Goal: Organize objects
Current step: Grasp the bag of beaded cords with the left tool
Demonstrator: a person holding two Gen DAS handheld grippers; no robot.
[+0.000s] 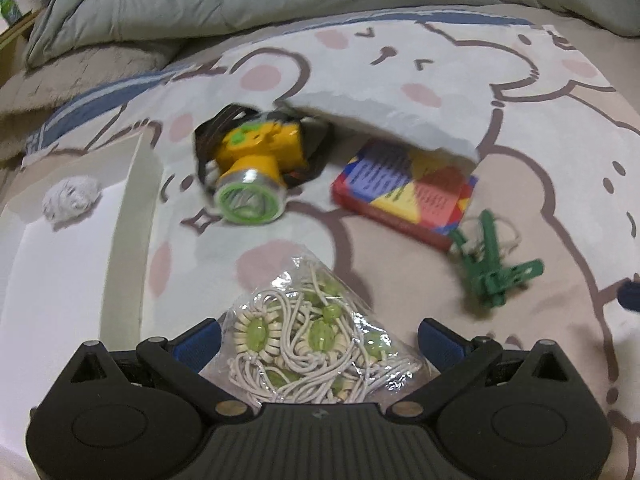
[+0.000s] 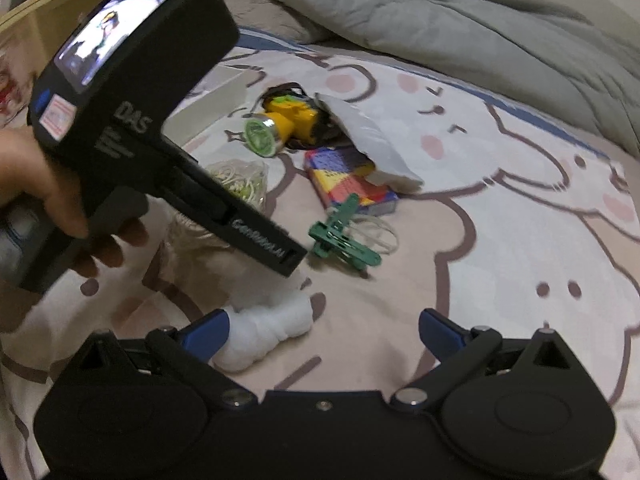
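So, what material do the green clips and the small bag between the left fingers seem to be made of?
The green clips look like hard matte plastic: flat moulded arms, even colour. The small bag seems thin clear plastic film: glossy wrinkles, and cords and green beads show through it.

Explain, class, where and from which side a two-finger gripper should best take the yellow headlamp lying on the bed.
Probably across the yellow headlamp's boxy body, coming from above: its flat sides suit two fingers, while the round green-ringed lens would slip and the black strap is floppy.
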